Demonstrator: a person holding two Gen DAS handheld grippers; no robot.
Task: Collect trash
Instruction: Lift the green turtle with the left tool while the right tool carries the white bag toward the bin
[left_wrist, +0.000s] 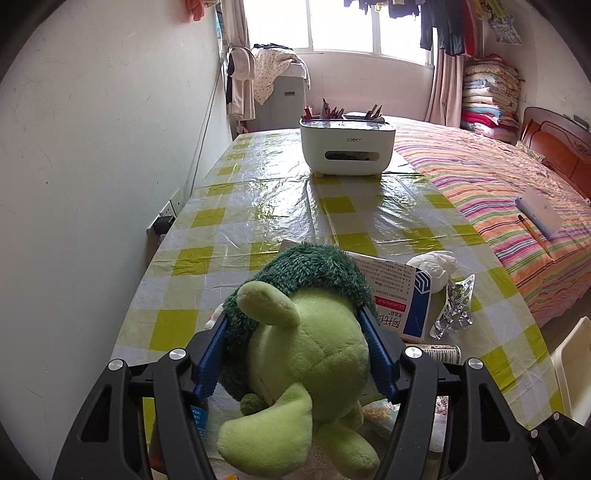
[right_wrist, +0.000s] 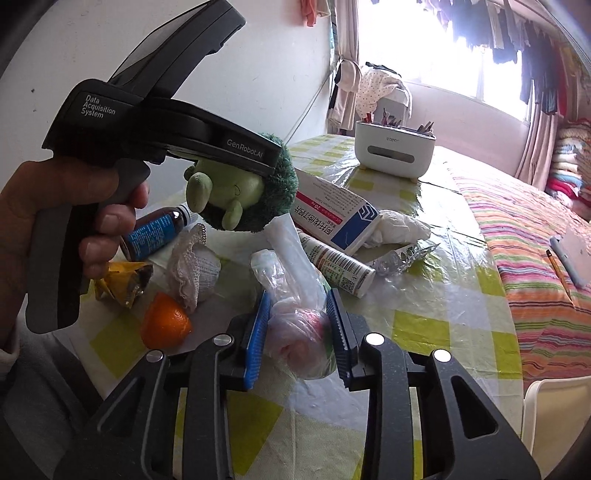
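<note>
Indoors, at the checked table:
Table (right_wrist: 417, 325): covered by a yellow-and-white checked plastic cloth, standing beside a striped bed (right_wrist: 535, 229).
Organizer (left_wrist: 347, 147): white desktop box with pencils, near the table's far edge.
Left gripper (left_wrist: 297, 354): clamped on a green plush turtle (left_wrist: 306, 332), its blue pads pressing both sides of the toy, which is held above the table's near edge.
Right gripper (right_wrist: 301, 328): clamped on a crumpled clear plastic bag (right_wrist: 295, 295) with something pink inside, at the near edge.
Medicine box (right_wrist: 332, 218): white, red and blue carton lying mid-table, touching a crumpled white tissue (right_wrist: 399, 227).
Tube (right_wrist: 338, 266): white labelled cylinder lying just beside the carton.
Foil blister pack (right_wrist: 406, 256): emptied, right of the tube.
Brown bottle (right_wrist: 159, 229): on its side by the left edge.
Orange (right_wrist: 166, 323): near corner, beside a yellow wrapper (right_wrist: 122, 282) and a white mesh fruit sleeve (right_wrist: 195, 269).
</note>
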